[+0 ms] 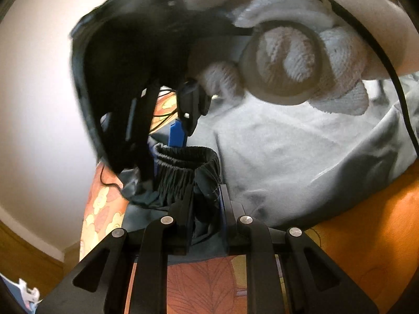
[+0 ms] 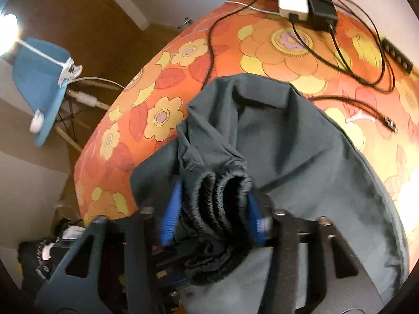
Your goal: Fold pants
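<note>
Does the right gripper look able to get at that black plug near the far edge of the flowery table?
Probably not yet: the right gripper is clamped on the pants' waistband, and the plug lies beyond the spread pants.

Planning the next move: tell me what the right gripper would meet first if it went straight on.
The right gripper, shut on the waistband, would probably press first into the pants on the flowered cover.

left wrist: close, facing right gripper [image 1: 167,130] | both share pants [image 2: 301,144]
</note>
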{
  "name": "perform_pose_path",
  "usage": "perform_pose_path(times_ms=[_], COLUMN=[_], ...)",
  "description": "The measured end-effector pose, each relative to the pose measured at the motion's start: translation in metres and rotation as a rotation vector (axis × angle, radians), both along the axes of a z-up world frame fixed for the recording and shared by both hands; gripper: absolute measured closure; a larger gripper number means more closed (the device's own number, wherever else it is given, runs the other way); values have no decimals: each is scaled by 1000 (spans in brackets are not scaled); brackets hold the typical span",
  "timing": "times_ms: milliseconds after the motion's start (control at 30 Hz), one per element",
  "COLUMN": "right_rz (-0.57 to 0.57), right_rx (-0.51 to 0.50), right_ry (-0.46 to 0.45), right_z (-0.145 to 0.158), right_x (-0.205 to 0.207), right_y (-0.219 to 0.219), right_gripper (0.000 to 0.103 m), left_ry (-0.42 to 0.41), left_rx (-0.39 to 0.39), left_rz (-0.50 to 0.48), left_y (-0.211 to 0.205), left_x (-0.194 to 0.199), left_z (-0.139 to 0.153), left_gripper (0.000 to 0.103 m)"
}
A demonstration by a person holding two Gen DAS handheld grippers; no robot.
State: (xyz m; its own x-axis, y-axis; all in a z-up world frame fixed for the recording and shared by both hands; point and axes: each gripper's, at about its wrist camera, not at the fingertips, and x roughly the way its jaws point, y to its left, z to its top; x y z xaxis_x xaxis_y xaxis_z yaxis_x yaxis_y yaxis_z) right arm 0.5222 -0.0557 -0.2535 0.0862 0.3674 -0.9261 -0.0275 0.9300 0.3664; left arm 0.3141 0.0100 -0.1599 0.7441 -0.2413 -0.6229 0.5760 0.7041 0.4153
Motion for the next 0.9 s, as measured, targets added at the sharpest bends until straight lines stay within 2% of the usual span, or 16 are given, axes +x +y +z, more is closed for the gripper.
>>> perform_pose_path(times_ms=[100, 200, 433, 567, 900], right_rz=[-23, -29, -59, -72, -159], right_rx=[25, 30, 48, 56, 72], right_ry=[-8, -30, -55, -63, -134], right_z=[1, 4, 11, 16, 42], right_x=[-4, -6, -10, -12, -39], right_y=[-9, -11, -21, -25, -49], right_gripper=[76, 80, 81, 82, 83], left_ry=[23, 37, 44, 51, 106], left_rx=[-28, -45, -63, -83, -260], left_rz=[10, 14, 17, 22, 34], left_y=[5, 4, 9, 20, 24], left_x=[10, 12, 16, 33, 27], left_z=[1, 2, 6, 2, 21], left_gripper=[88, 88, 88, 88, 88])
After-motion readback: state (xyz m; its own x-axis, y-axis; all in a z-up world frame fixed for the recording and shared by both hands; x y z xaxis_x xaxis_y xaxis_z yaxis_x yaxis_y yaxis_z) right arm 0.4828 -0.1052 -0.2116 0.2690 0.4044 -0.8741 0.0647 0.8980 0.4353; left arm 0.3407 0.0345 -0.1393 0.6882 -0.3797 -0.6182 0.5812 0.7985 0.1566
